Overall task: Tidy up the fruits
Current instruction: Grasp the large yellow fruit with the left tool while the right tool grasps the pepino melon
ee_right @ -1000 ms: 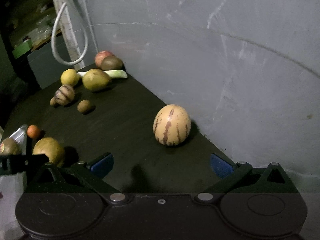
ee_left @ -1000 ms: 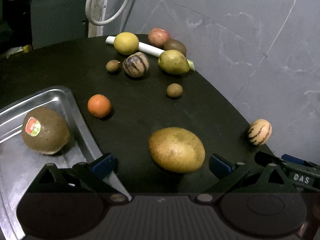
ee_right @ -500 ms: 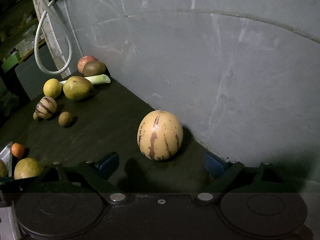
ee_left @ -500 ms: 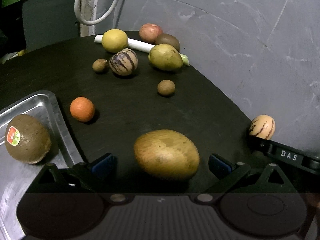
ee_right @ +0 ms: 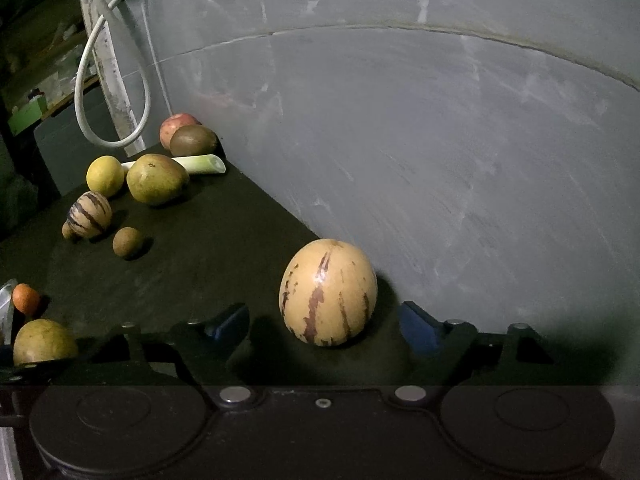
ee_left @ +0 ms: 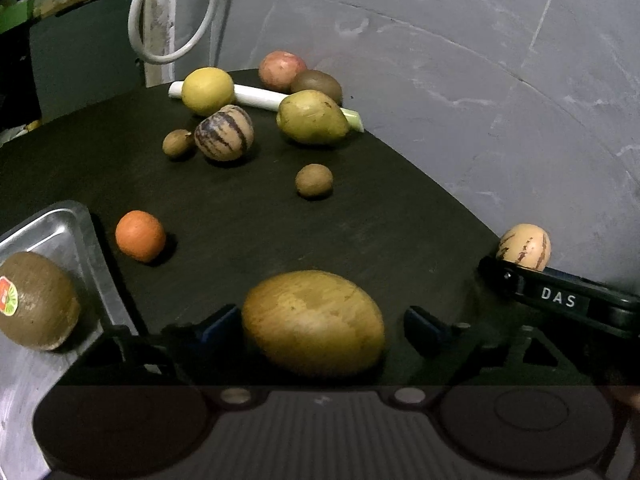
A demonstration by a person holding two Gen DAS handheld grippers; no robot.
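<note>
Between my left gripper (ee_left: 316,320) pads sits the big yellow-green mango (ee_left: 313,322), and my right gripper (ee_right: 320,320) straddles the striped pepino melon (ee_right: 328,292) — both sets of jaws have just been closing, but they're apart for now, with a gap on the right-hand pad of each. My guess at the main risk: both fruits are smooth and egg-shaped, so an off-centre squeeze could squirt them out and send them rolling. That melon sits right by the grey wall (ee_right: 440,160) at the black table (ee_left: 240,208) edge, so my outer finger has little room. On my left it's roomier, though the steel tray (ee_left: 76,224) rim with the kiwi (ee_left: 36,304) is just beside my left finger and the orange (ee_left: 140,235) is near.
</note>
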